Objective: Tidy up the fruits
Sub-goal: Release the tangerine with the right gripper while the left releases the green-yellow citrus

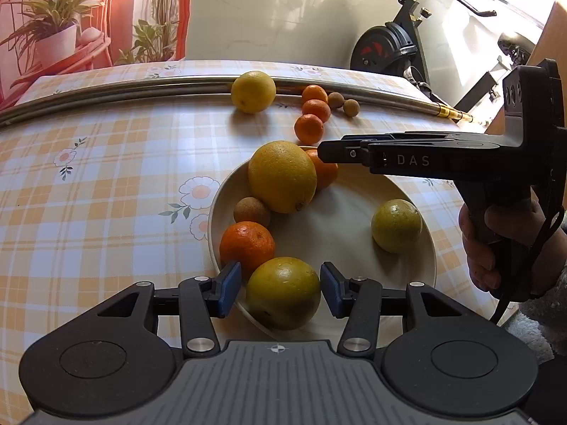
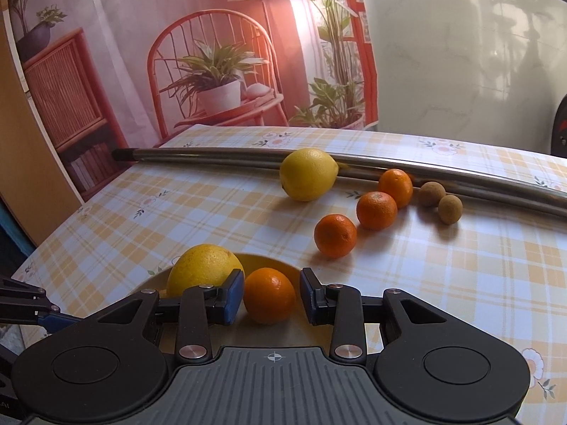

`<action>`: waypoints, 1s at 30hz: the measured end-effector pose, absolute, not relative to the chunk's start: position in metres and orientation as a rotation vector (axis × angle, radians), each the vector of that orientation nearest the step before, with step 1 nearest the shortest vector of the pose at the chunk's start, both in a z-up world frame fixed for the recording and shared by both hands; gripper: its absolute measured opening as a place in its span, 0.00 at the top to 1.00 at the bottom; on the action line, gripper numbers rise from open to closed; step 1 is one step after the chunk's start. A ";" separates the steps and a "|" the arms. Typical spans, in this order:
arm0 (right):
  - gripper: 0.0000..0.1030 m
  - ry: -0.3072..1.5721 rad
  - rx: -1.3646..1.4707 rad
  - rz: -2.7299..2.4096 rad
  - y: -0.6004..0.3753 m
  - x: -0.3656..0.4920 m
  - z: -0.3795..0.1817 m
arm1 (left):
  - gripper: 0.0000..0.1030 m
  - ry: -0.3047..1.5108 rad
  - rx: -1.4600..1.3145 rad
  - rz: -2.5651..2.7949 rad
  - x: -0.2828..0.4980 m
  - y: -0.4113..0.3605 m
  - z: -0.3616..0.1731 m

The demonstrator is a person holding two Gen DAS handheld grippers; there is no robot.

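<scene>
**Fruit half in the plate, half against the rail**

From my left tongs (image 1: 280,290) I see the near rim of the cream plate (image 1: 427,248) cut off behind the tool body, and the greenish-yellow orange (image 1: 283,292) sits between my blue pads with a gap on each side, so the jaws are spread and not gripping it. My right tongs (image 1: 324,152) cross the far rim of the plate in that view, seen edge-on, and cover part of a small mandarin (image 1: 324,171). From the right wrist camera that mandarin (image 2: 269,299) lies between my spread pads; the left pad looks close to it, but I cannot tell whether it touches. Only a strip of the plate (image 2: 273,260) shows there, and the big yellow orange (image 2: 203,267) is partly hidden by my left finger.

Also in the plate: another mandarin (image 1: 247,246), a brown longan-like fruit (image 1: 251,210) and a green-yellow fruit (image 1: 397,226) apart on the right side.

Outside it, on the table's yellow plaid tablecloth (image 2: 177,209) with printed flowers, a lemon (image 2: 308,174) rests against a metal pole (image 2: 212,157); three mandarins (image 2: 376,210) lie in a diagonal row, with two small brown fruits (image 2: 441,200) beside them. Behind hangs a printed backdrop (image 2: 177,53) of a chair and plants; an exercise bike (image 1: 393,42) stands by a white wall.
</scene>
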State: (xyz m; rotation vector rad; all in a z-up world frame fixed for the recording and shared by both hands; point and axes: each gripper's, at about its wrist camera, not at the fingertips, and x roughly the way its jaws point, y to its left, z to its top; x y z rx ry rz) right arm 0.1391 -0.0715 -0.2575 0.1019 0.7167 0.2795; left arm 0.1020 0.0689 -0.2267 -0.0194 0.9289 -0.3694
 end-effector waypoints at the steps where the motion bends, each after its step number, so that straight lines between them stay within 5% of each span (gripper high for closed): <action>1: 0.68 0.710 0.103 0.277 -0.073 0.138 -0.256 | 0.49 0.928 -0.022 -0.369 0.102 0.069 -0.227; 12: 0.60 0.542 0.140 0.105 -0.122 0.113 -0.248 | 0.48 0.888 -0.056 -0.344 0.097 0.077 -0.220; 30: 0.58 0.538 0.198 -0.014 -0.156 0.102 -0.284 | 0.48 0.813 -0.150 -0.280 0.100 0.087 -0.208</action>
